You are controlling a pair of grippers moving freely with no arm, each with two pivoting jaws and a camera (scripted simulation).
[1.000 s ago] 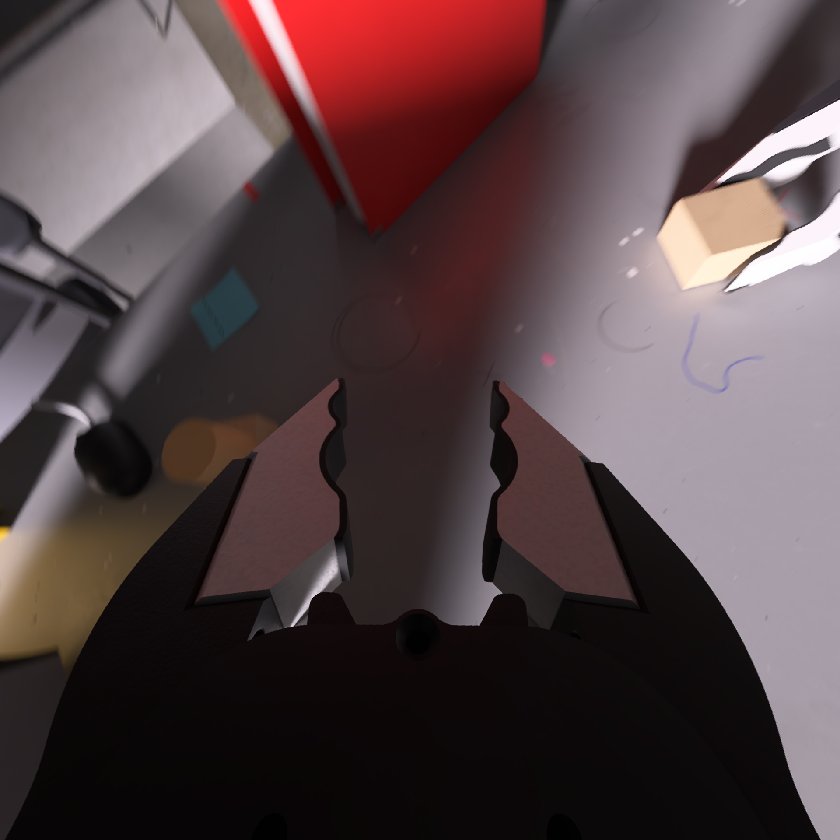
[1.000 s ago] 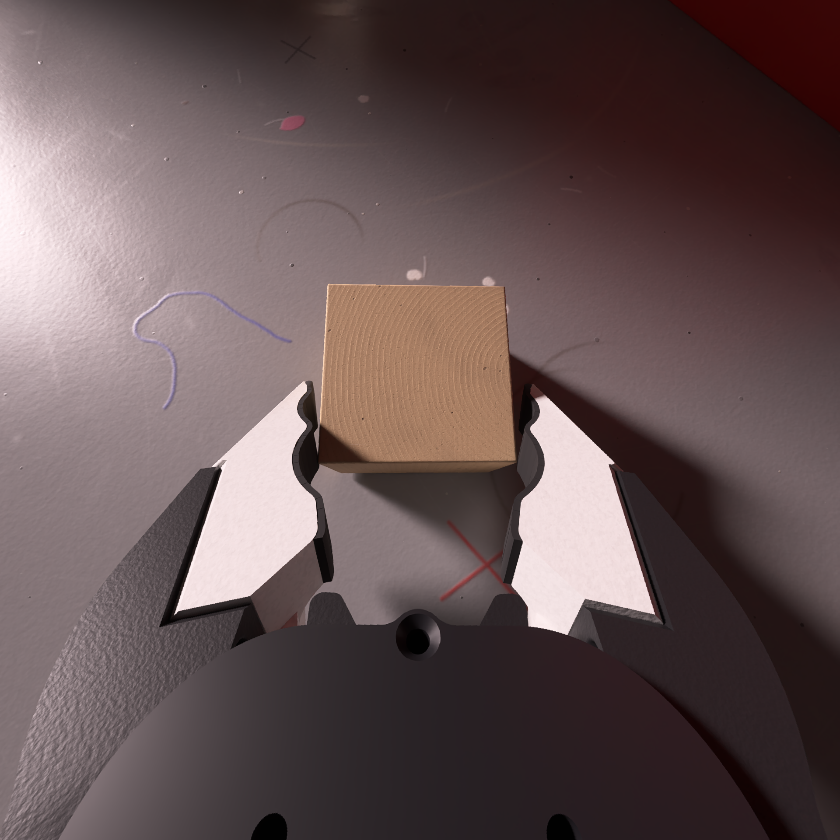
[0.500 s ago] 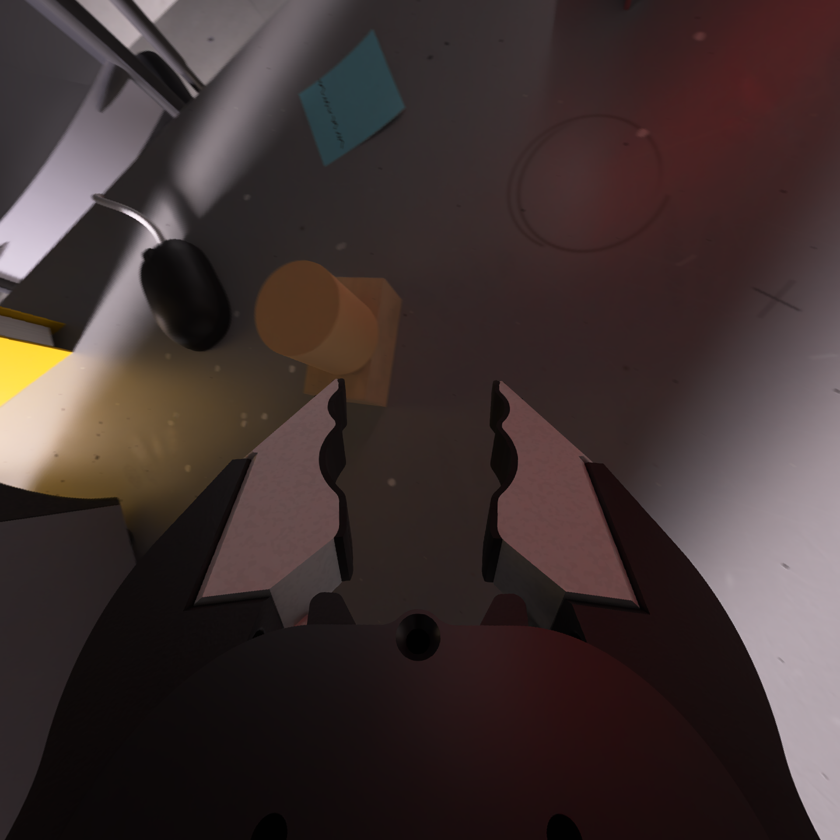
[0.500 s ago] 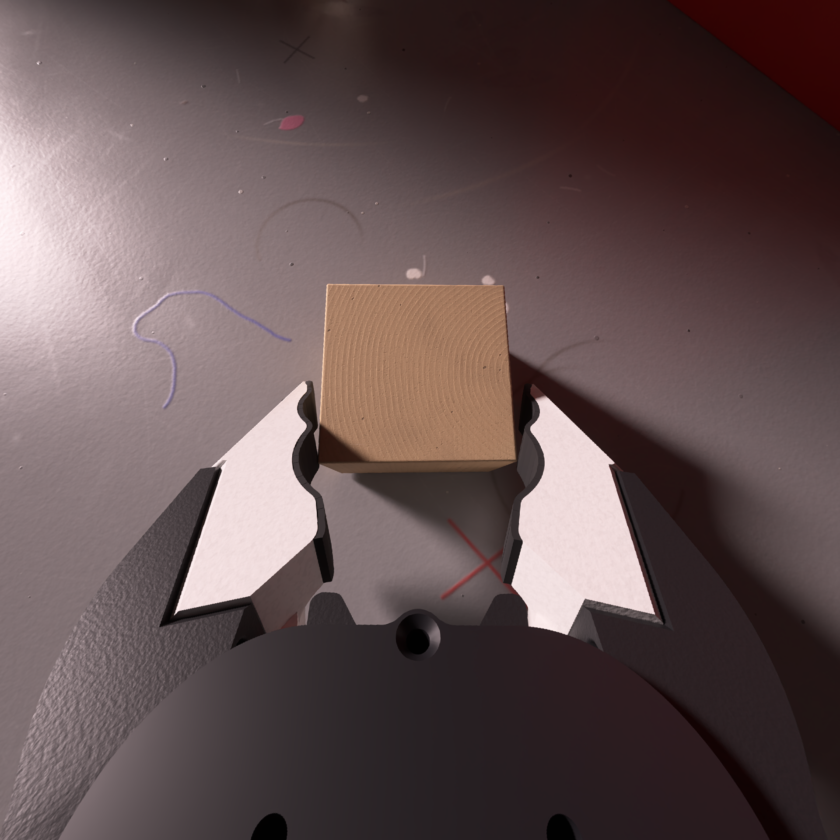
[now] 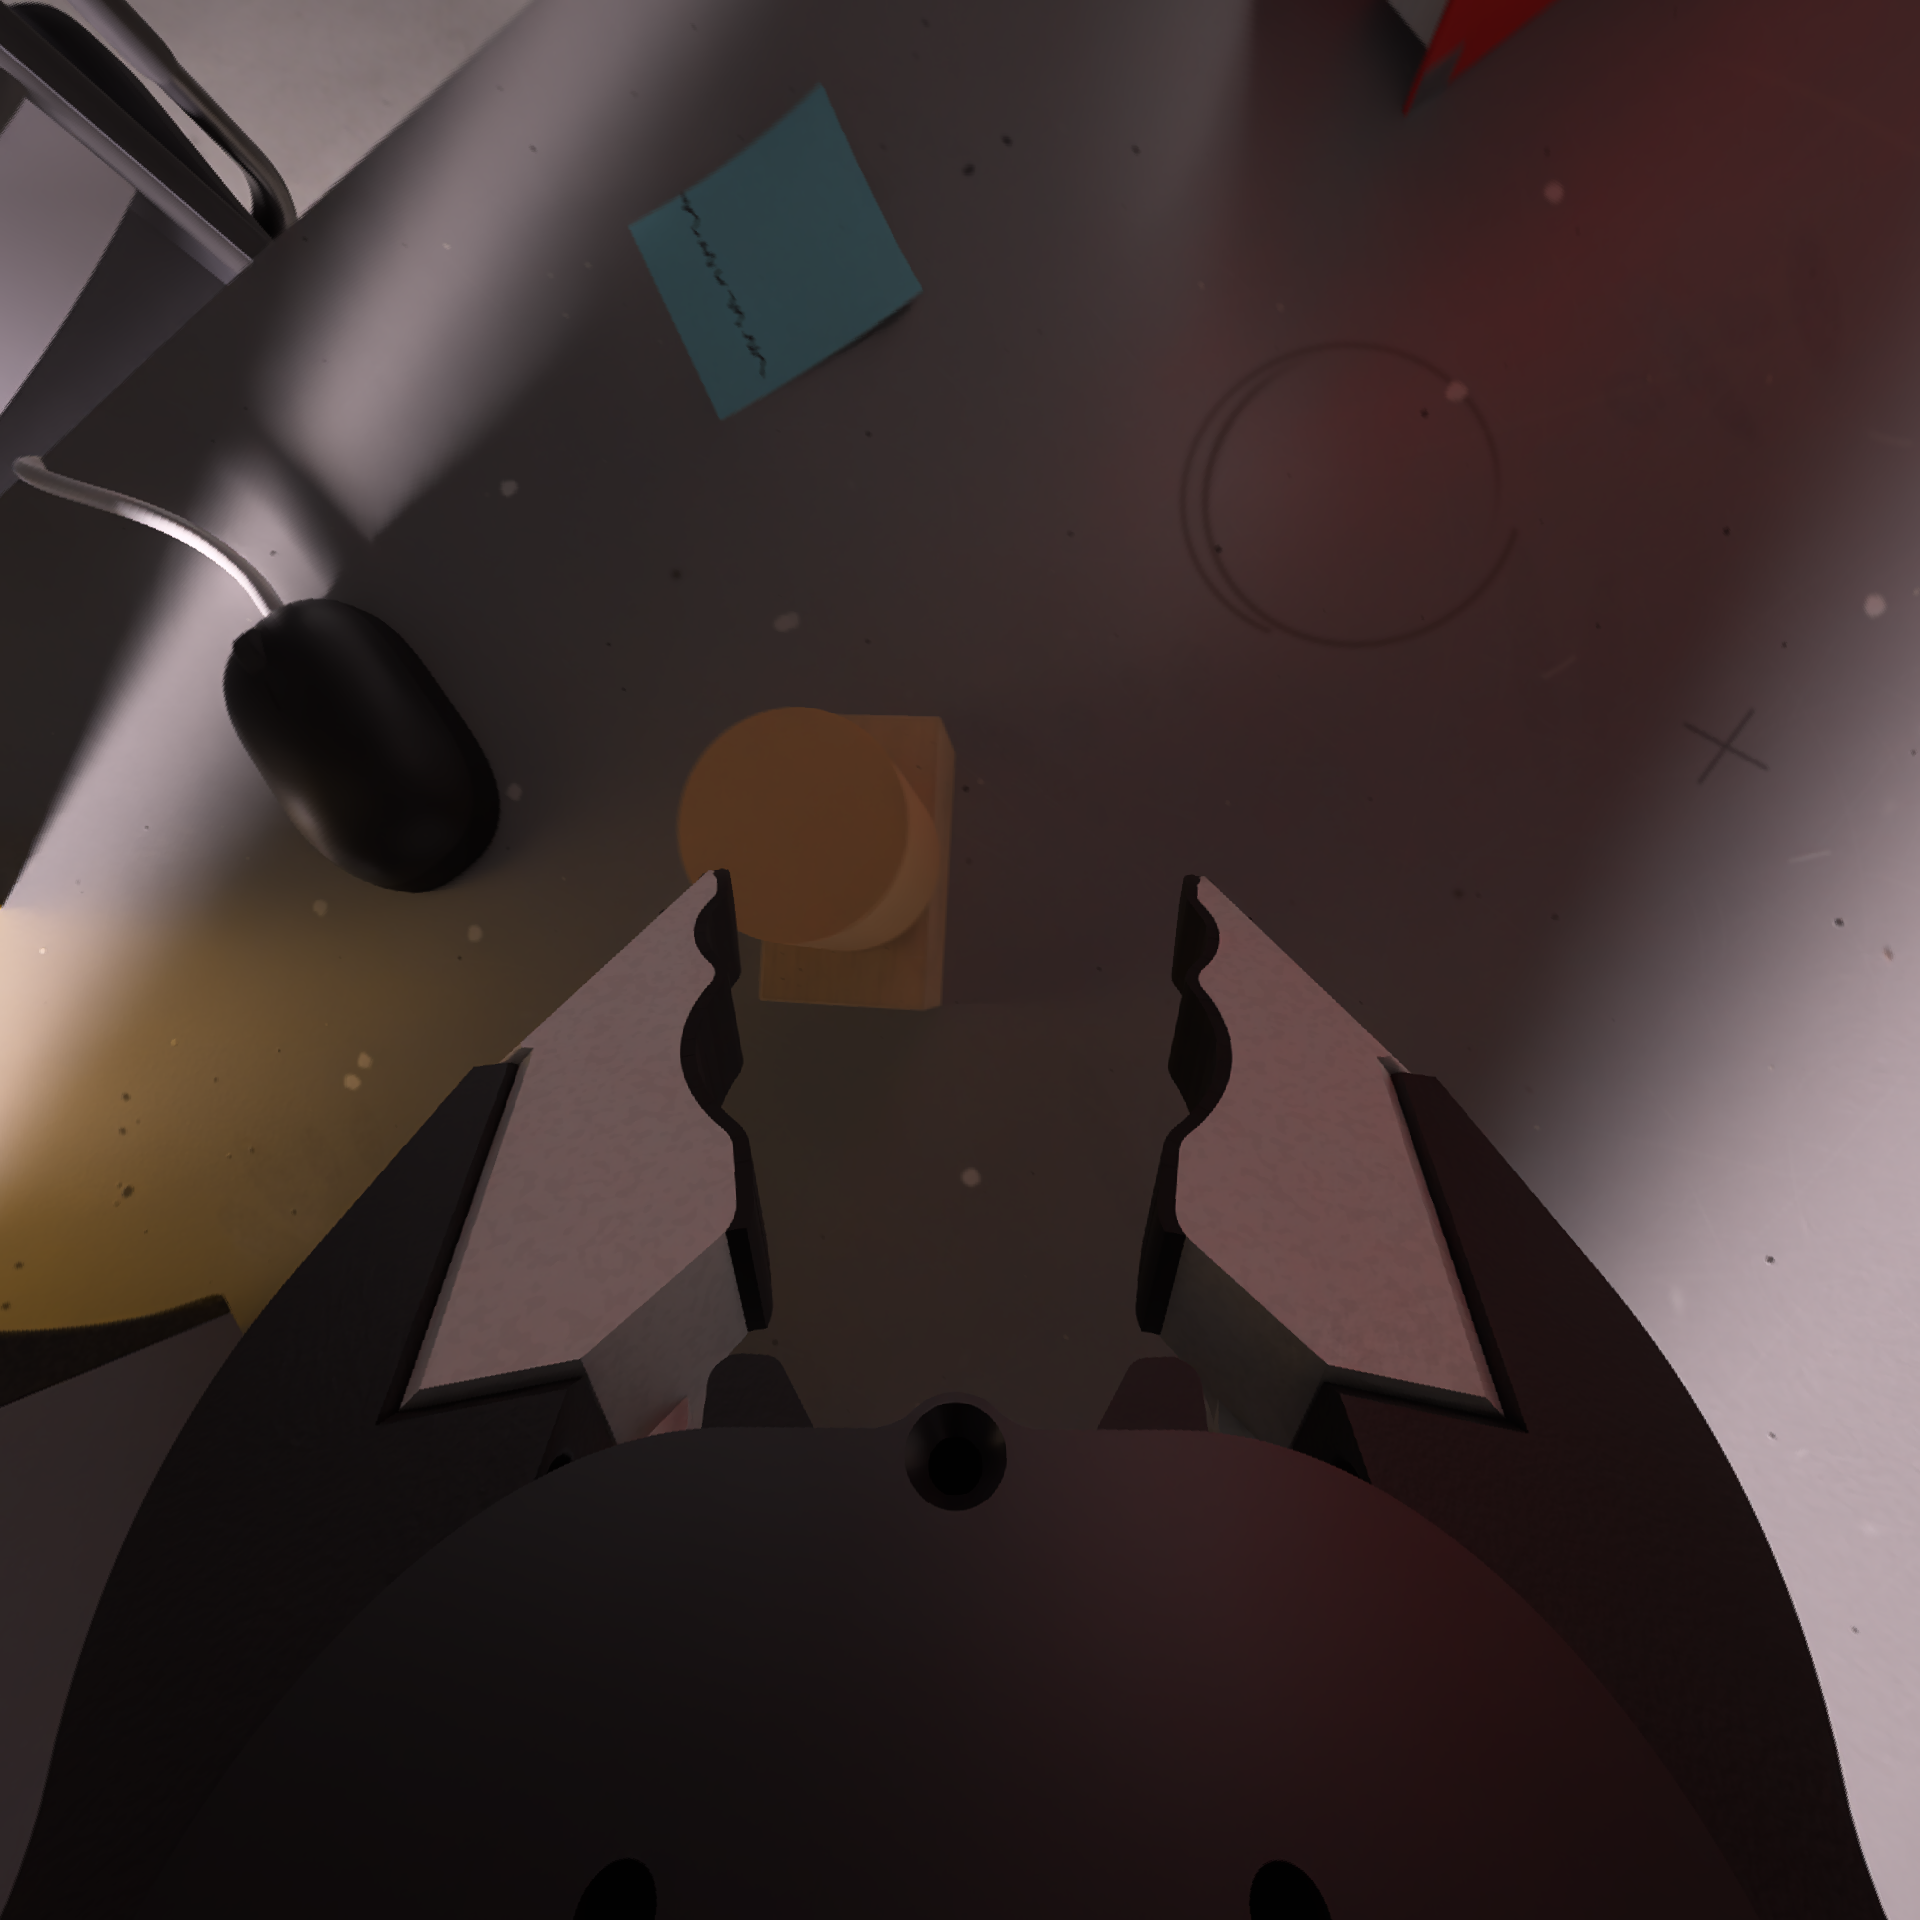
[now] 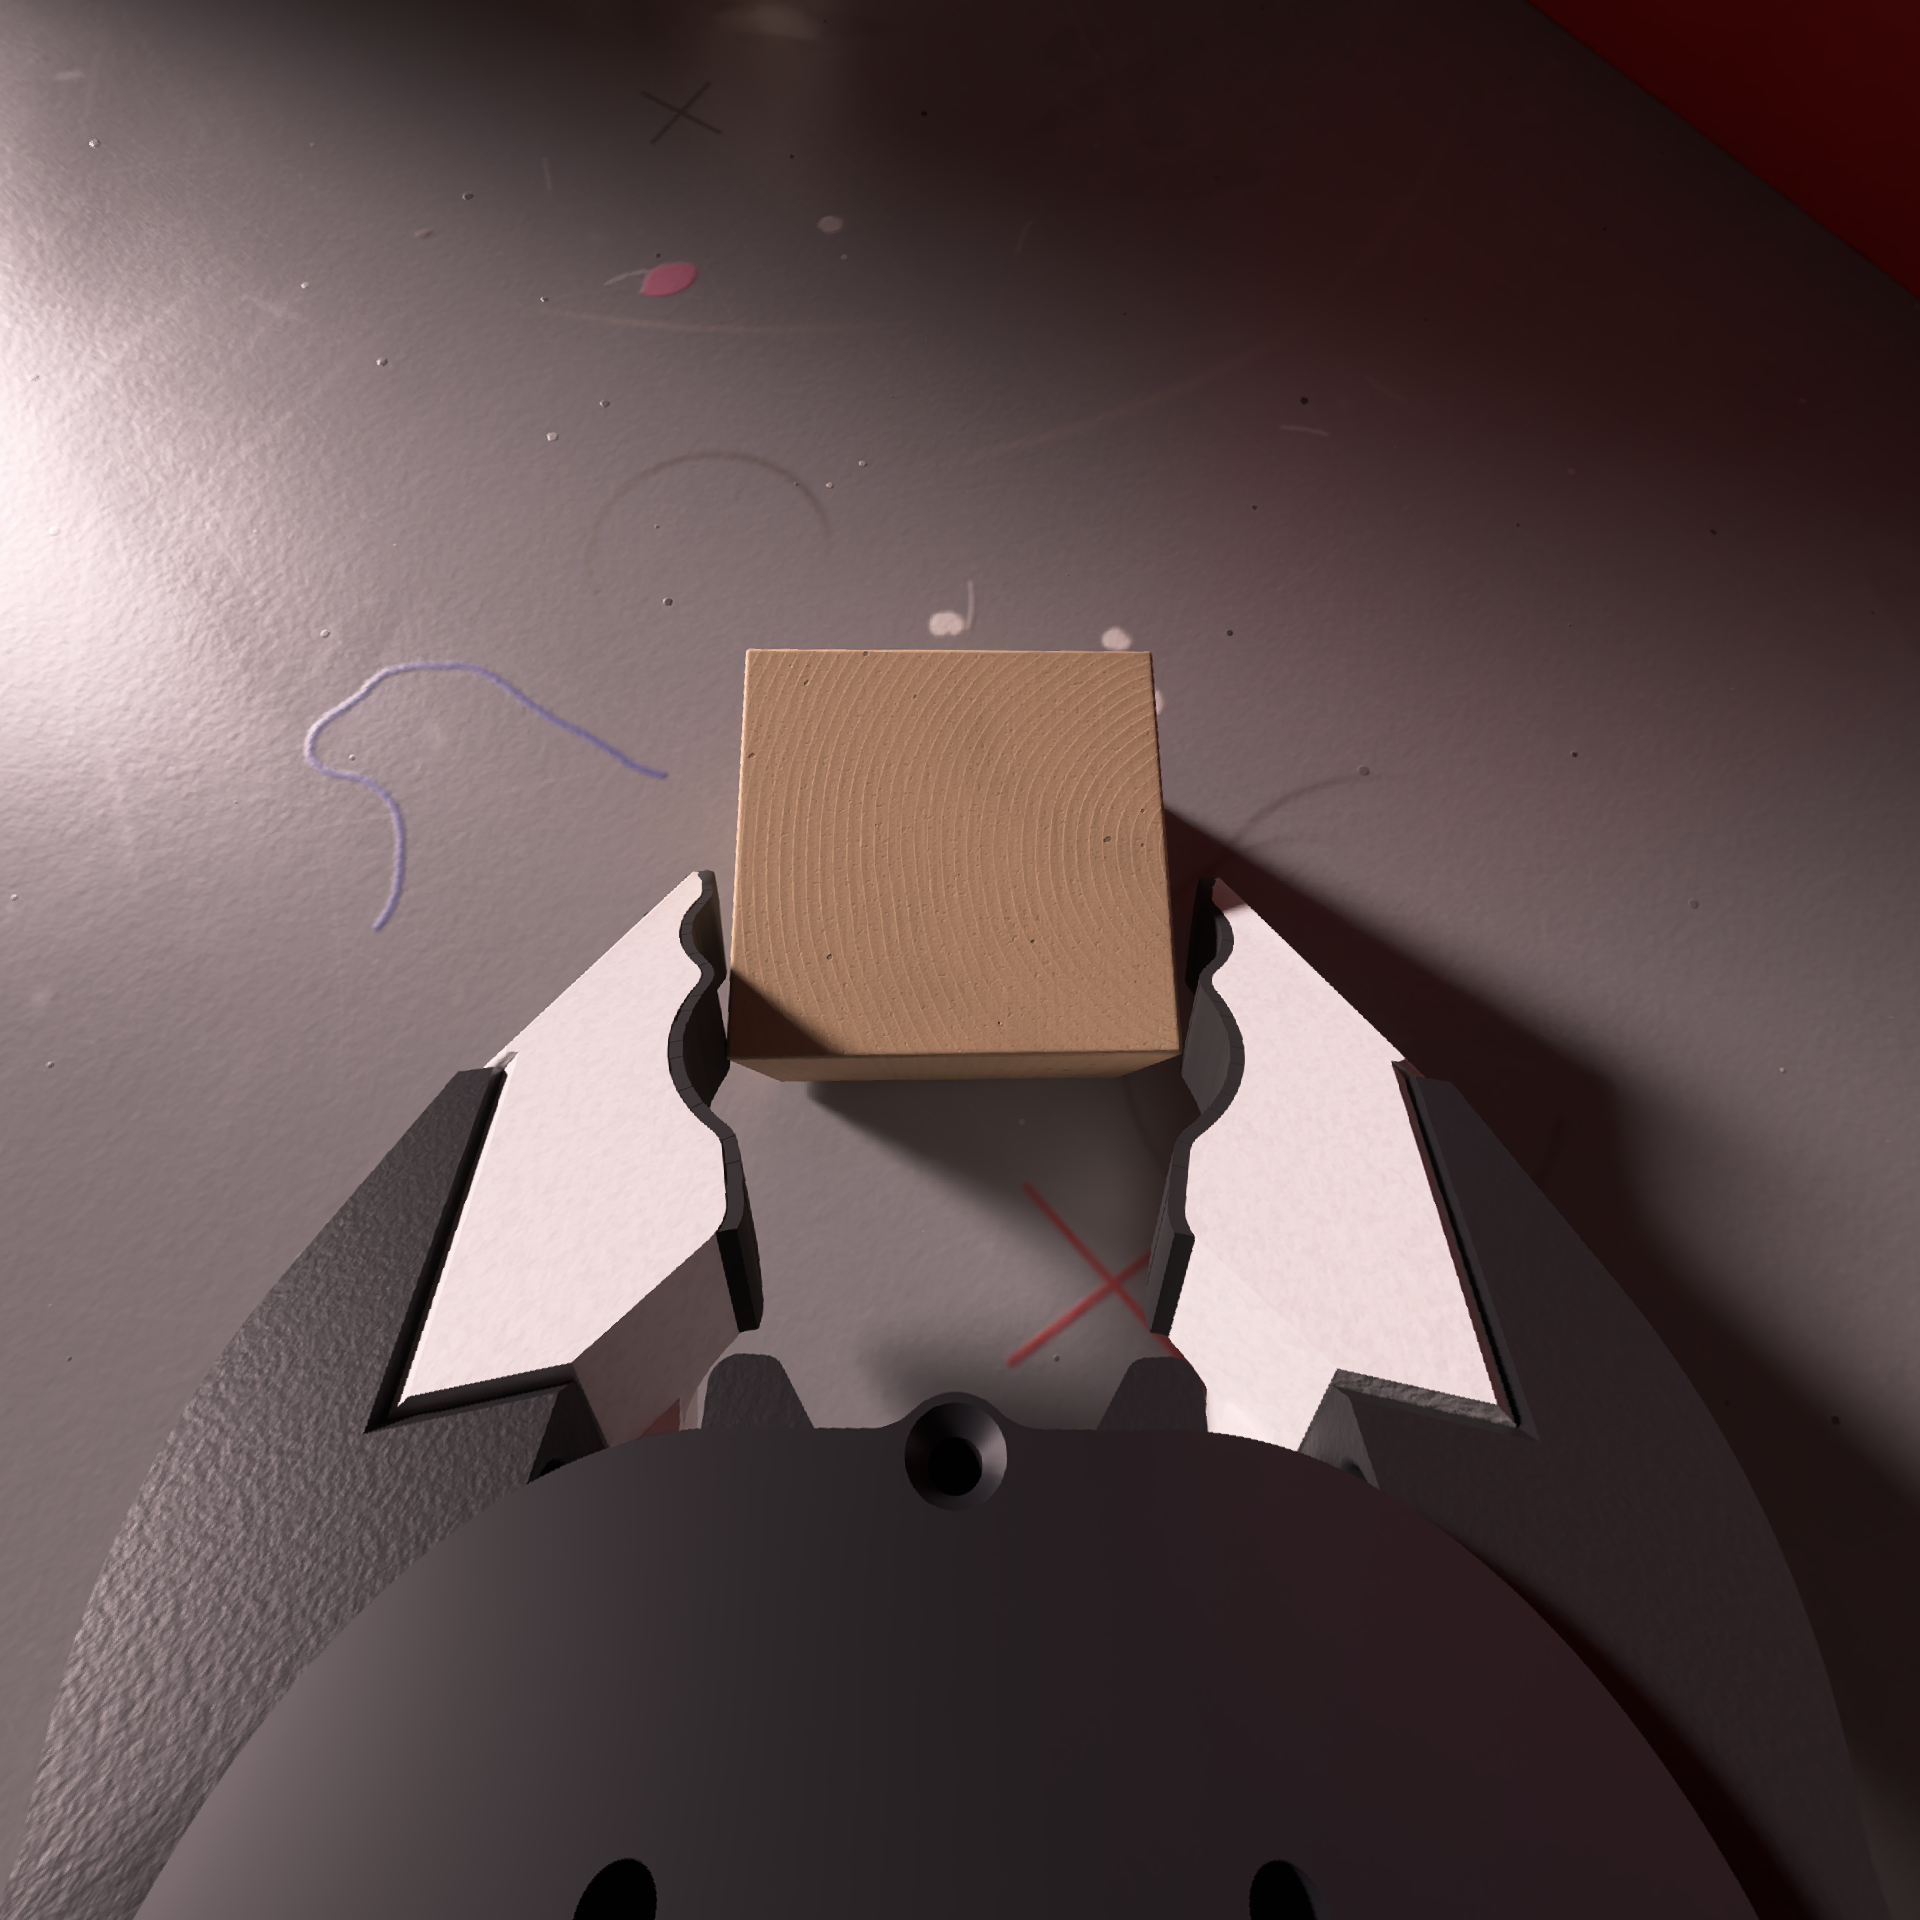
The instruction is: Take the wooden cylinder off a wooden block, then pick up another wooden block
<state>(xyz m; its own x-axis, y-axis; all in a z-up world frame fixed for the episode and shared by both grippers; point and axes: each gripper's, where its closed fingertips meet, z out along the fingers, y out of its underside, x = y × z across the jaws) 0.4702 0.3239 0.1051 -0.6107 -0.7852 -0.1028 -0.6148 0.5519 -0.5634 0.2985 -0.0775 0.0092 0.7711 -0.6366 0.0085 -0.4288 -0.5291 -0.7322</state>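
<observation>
A wooden cylinder (image 5: 795, 821) stands on a wooden block (image 5: 894, 971) in the dim middle of the left wrist view. My left gripper (image 5: 954, 888) is open and empty above the table. Its left fingertip (image 5: 712, 904) is beside the cylinder's near edge, and the stack lies just left of the gap. In the right wrist view a second wooden block (image 6: 951, 852) rests on the grey table (image 6: 1455, 623). My right gripper (image 6: 956, 888) is open wide, with one finger close along each side of that block.
A black mouse (image 5: 353, 743) with a cable lies left of the stack. A teal sticky note (image 5: 774, 249) lies beyond it. A metal frame (image 5: 156, 135) is at the far left. A red box corner (image 5: 1455, 42) is at the top, also in the right wrist view (image 6: 1829, 114).
My left gripper swung away from the red box and moved closer to the cylinder stack. Its jaws have opened wider. The right gripper and its block have not moved.
</observation>
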